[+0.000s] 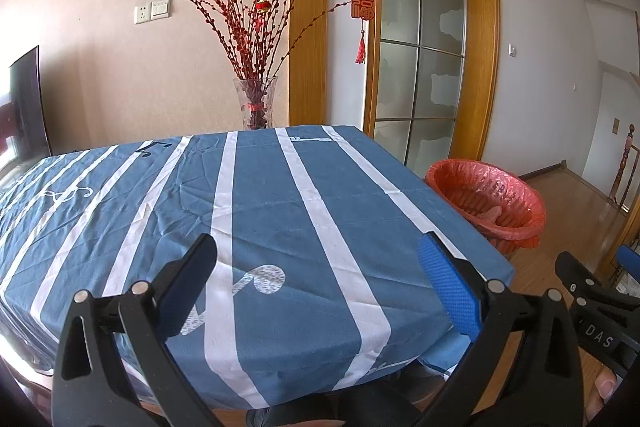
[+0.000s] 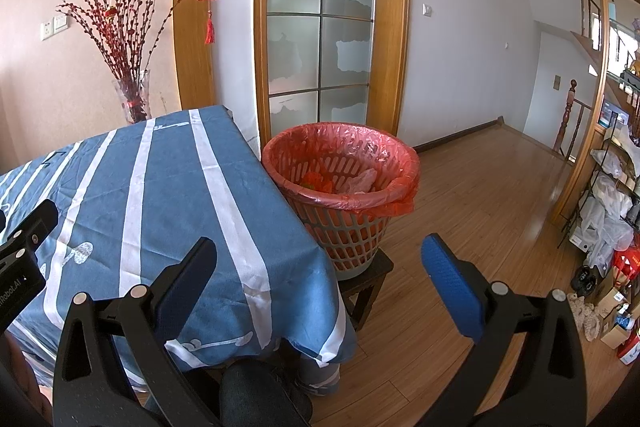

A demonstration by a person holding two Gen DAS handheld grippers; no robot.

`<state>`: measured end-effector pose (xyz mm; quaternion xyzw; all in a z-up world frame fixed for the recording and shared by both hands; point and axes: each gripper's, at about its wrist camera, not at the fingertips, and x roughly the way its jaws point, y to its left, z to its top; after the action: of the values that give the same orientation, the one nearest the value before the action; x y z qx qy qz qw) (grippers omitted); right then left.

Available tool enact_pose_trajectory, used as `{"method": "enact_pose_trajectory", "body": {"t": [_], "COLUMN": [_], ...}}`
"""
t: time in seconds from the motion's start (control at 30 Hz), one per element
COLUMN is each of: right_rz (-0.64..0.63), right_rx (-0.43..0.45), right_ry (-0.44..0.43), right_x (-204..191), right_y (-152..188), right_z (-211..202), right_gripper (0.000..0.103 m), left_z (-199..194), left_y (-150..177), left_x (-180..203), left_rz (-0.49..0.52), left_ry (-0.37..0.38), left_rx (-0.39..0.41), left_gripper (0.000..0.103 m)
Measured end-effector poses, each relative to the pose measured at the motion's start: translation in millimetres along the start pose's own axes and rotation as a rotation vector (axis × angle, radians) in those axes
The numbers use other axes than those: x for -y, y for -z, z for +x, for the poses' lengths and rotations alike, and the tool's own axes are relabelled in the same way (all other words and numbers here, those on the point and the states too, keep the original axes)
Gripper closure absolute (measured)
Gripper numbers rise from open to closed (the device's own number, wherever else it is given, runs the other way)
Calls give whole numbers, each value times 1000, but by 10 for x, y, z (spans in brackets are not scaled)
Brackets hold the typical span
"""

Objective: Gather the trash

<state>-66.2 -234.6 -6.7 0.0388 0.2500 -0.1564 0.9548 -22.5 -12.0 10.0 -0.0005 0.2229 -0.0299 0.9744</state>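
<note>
Trash was already inside the orange plastic lattice basket point(image 2: 352, 227), which was lined with a thin red plastic bag point(image 2: 340, 147): in the right wrist view a crumpled pale plastic piece point(image 2: 362, 181) and something orange and green point(image 2: 316, 183) lay at the bottom, too small to tell more. The basket stood on a small dark wooden stool point(image 2: 366, 281), ahead of the right tool point(image 2: 320, 255) and a little to its left, touching or just beside the edge of the bench.

The right tool had its two jaws wide apart, with nothing between them; the right pad was blue and textured. It hung over the corner of the bench and the wooden plank floor point(image 2: 480, 207).

The left tool point(image 1: 318, 255) also had its jaws wide apart and held nothing. Below and ahead of it lay the bench with a blue cloth with white stripes point(image 1: 280, 207), and no loose thing was seen on the cloth. From this tool the lined basket point(image 1: 490, 203) was ahead to the right, past the bench edge.

Behind the far edge of the bench stood a clear glass vase point(image 1: 256, 103) with red berry branches point(image 1: 248, 27), and a red paper charm with a tassel point(image 1: 362, 11) hung from one branch. Further right was a frosted glass door in a wooden frame point(image 1: 420, 47).

At the far right of the left wrist view, part of the other tool was seen.
</note>
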Motion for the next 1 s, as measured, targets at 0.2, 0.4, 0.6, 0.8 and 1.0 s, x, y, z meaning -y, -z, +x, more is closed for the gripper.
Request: {"method": "enact_pose_trajectory", "body": {"t": [0.2,0.4,0.6,0.8,1.0], "right_rz": [0,1,1,1,0], "right_rx": [-1,-1,-2,-3,-3], "right_ry": [0,0,1,0,-1], "right_x": [4,0,1,4,1], "right_y": [-4,0,-1,-2,9], "right_z": [3,1,1,1,0], "right_gripper": [2,2,2,2,2], "left_z": [0,1,2,1,7], "left_y": [3,6,6,6,27], "left_x": [4,6,10,12,20], "left_rz": [0,0,0,0,0], "left_ry": [0,0,-1,0,4], "left_rx": [-1,0,-1,-2,-7], "left_gripper": [4,4,4,4,4]}}
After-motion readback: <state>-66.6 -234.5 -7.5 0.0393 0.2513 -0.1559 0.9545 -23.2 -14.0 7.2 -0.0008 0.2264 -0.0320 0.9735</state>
